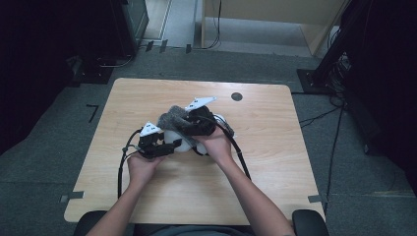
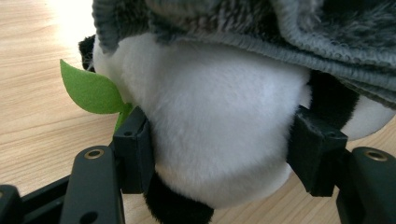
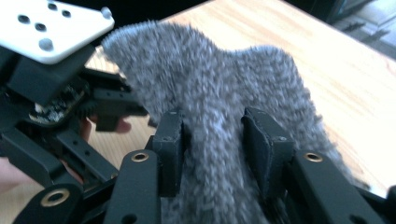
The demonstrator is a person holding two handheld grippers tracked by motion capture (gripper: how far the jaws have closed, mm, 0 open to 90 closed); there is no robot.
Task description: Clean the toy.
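Two grippers are meeting over the wooden counter (image 1: 275, 162). A plush panda (image 2: 219, 135) is sitting between the left gripper's (image 2: 219, 154) jaws, which are clenching its white body. A grey fuzzy cloth (image 3: 224, 116), draping over the panda, is running between the right gripper's (image 3: 212, 140) jaws, which are pinching it.

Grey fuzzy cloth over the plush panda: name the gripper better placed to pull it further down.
Right. The right gripper already has the grey fuzzy cloth between its pads, while the left gripper is clamped on the white-and-black plush panda, steadying it.
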